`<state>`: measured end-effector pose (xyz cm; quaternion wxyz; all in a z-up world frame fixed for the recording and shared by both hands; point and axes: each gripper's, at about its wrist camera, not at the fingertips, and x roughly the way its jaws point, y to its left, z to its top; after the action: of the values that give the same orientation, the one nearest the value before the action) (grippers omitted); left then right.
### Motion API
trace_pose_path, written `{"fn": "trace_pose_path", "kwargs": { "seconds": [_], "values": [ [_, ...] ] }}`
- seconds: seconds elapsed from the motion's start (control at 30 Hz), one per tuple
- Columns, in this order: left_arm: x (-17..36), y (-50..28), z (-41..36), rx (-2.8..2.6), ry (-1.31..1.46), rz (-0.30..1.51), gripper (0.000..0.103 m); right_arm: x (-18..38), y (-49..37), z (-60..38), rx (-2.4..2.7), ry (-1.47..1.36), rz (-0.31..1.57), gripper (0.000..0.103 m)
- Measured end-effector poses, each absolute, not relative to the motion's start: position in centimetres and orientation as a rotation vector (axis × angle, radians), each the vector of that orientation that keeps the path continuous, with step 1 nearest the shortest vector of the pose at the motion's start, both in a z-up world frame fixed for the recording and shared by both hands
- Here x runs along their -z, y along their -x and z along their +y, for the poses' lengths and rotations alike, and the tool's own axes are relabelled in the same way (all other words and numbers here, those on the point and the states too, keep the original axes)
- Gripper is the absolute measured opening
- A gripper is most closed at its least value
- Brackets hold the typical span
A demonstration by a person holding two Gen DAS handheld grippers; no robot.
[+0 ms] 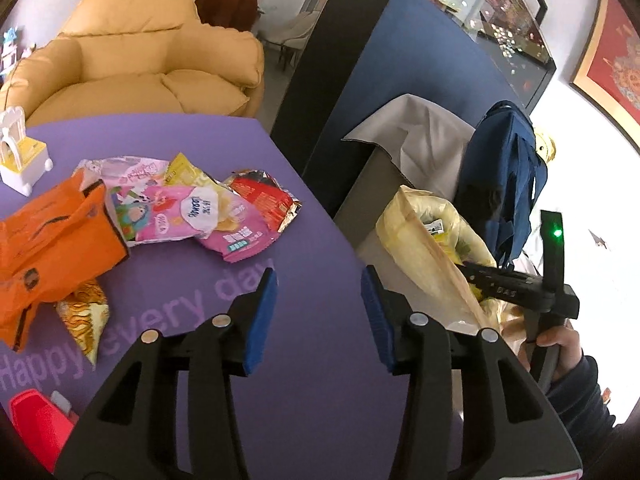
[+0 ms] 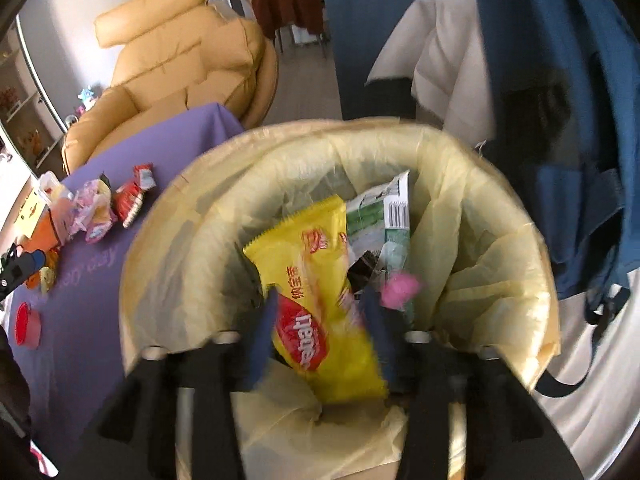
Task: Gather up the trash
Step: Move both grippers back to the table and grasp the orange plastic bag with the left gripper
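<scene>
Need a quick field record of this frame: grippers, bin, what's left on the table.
left gripper: open, empty, above purple table
right gripper: over bin, yellow snack wrapper between its fingers; grip unclear, blurred
bin: yellow liner, already holds a green-white wrapper
left on table: pink wrappers, red foil wrapper, orange bag

My left wrist camera looks forward and down over the purple table (image 1: 312, 240) from close above, the bin (image 1: 424, 256) at its right edge, while my right wrist camera peers almost straight into that bin (image 2: 520, 280) from near, the same table (image 2: 100, 280) at left.
</scene>
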<state>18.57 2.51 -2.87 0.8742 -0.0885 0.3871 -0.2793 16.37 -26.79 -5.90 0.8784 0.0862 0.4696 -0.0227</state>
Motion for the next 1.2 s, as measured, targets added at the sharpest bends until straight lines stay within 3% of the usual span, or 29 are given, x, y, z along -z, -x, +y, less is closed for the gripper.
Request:
{"fn": "trace_pose_path", "kwargs": {
  "seconds": [0.43,0.77,1.2],
  "values": [
    [1.4,-16.7,9.1,0.451,0.206,0.726,0.043,0.1,-13.7,-20.3,-0.101,-0.073,0.782,0.047],
    [1.2,-16.9,16.9,0.251,0.206,0.693,0.047,2.5,-16.1,-11.7,-0.304,0.013,0.833,0.047],
    [5.0,-23.8,17.3,0.324,-0.176,0.861,0.05,5.1,-16.9,-8.7,-0.389,-0.002,0.886,0.047]
  ]
}}
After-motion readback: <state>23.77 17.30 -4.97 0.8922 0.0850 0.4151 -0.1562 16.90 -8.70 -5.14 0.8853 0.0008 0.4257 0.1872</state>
